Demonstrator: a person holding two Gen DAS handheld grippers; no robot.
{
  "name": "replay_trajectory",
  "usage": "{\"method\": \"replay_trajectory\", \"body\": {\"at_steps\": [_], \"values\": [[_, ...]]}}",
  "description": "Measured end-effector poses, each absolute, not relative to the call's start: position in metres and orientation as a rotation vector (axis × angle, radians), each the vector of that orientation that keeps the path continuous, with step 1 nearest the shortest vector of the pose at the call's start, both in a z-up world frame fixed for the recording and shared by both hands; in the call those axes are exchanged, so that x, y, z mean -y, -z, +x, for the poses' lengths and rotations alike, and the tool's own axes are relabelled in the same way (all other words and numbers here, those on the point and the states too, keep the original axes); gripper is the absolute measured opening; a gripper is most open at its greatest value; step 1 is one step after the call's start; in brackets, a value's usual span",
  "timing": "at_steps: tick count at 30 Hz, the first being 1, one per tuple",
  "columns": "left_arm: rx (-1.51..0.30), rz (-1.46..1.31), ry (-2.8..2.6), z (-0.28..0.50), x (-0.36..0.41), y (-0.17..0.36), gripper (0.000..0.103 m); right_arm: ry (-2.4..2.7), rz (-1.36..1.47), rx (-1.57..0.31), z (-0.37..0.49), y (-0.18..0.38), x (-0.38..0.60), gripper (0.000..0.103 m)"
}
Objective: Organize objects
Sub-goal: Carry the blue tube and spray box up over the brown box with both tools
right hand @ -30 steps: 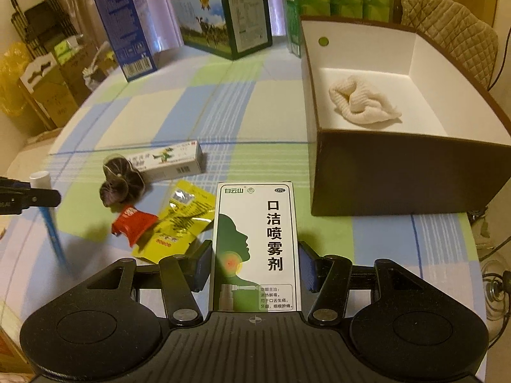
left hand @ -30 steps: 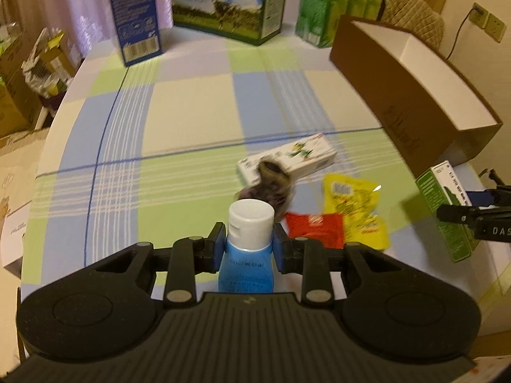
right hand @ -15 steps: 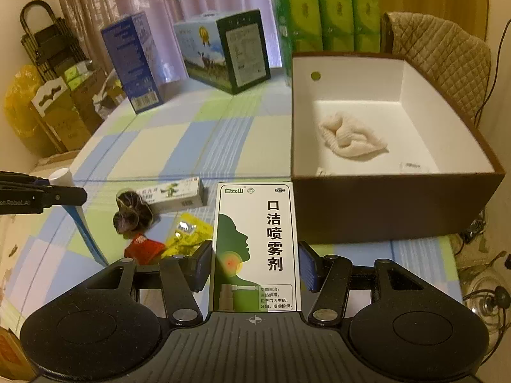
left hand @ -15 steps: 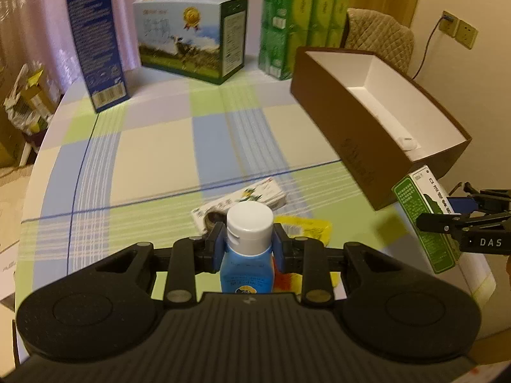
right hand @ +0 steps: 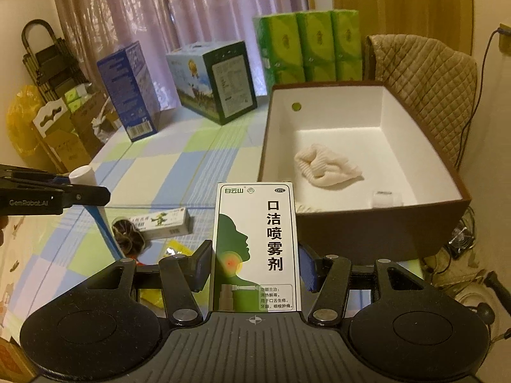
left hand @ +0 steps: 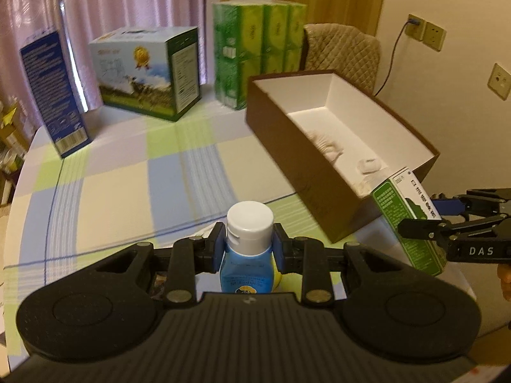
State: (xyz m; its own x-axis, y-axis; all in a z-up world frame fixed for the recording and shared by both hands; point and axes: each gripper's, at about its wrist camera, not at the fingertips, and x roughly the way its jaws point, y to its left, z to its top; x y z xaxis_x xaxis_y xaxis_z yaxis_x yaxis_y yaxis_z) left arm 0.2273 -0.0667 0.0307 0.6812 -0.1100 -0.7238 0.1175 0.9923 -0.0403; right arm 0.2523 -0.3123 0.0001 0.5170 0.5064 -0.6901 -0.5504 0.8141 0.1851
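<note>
Blue rubber pads (left hand: 217,249) of the left gripper (left hand: 249,249) are clamped on a blue bottle (left hand: 247,269) just under its white flip cap (left hand: 250,220), so the bottle is carried upright by its neck. The right gripper (right hand: 255,269) is likewise closed on a tall spray carton (right hand: 255,245), squeezing its two narrow sides with the printed face toward the camera; this grip probably leaves the carton's far end free to go in first.

Both loads are off the checked tablecloth (left hand: 127,188) and near the brown box (right hand: 377,236), the landmark here. From the right wrist view the carton's top edge stands just before the box's near wall, a little toward its left corner. From the left wrist view the bottle sits well short of the box's long side, while the carton (left hand: 412,220) and the right gripper (left hand: 447,223) show beside the box's near end. My judgement is that both items are being carried toward the box for dropping in, the carton likely first.

Inside the box the right view shows a cream knitted cloth (right hand: 325,167) at mid-floor and a small white item (right hand: 386,198) near the near wall. The left view blurs the cloth. Only the right view shows what is left on the cloth to the left of the box: a small ointment carton (right hand: 166,223), a dark scrunchie-like thing (right hand: 129,236) touching it, and a yellow sachet (right hand: 174,250). The left camera's own body hides these.
</note>
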Motion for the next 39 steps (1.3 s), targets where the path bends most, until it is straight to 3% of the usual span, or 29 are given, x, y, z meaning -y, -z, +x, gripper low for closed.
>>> {"method": "replay_trajectory", "body": {"at_steps": [39], "values": [[-0.647,0.071,0.262,0.358,0.206,-0.09,0.026,-0.614,-0.031,-0.667,0.377,-0.043,0.39,0.052]]}}
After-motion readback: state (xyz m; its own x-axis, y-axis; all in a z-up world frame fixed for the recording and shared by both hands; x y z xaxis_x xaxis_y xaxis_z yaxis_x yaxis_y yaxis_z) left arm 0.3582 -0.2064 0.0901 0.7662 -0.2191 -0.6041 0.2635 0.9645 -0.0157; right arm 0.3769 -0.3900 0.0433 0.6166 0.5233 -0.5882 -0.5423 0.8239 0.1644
